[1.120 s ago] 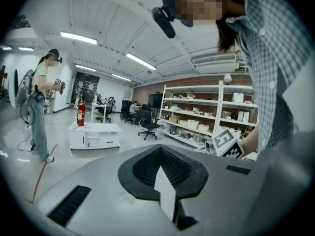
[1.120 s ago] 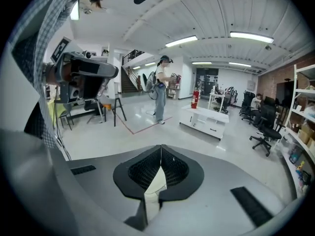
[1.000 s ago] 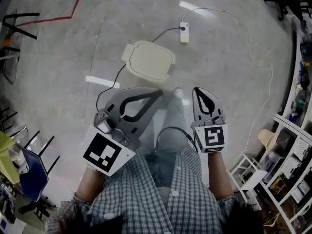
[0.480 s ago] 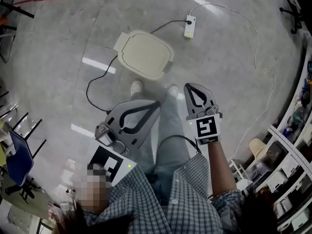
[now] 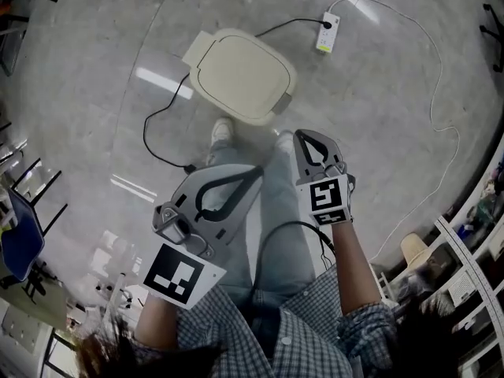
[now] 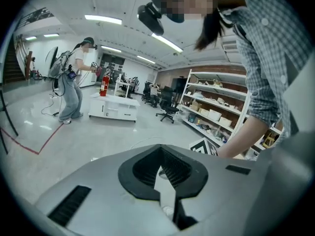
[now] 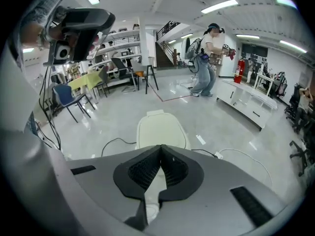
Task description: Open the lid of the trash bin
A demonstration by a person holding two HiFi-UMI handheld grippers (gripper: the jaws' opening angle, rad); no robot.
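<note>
The trash bin (image 5: 240, 75) is shown from above, standing on the grey floor (image 5: 378, 93) just ahead of the person's feet. Its cream lid (image 5: 244, 69) lies flat and shut. In the right gripper view the bin (image 7: 161, 129) is seen straight beyond the jaws. The right gripper (image 5: 303, 138) is held nearer to it than the left gripper (image 5: 253, 172), and both are held clear of it. In each gripper view the jaws are seen closed tip to tip, with nothing between them. A power strip (image 5: 327, 33) and a black cable (image 5: 161, 144) lie beside the bin.

The step in hand is judged to be the approach. A small tab at the lid's near-right corner is possibly the lifting edge, though this cannot be confirmed from above. The free edge should be identified first, then lifted gently from beneath so that the light bin is not tipped.
</note>
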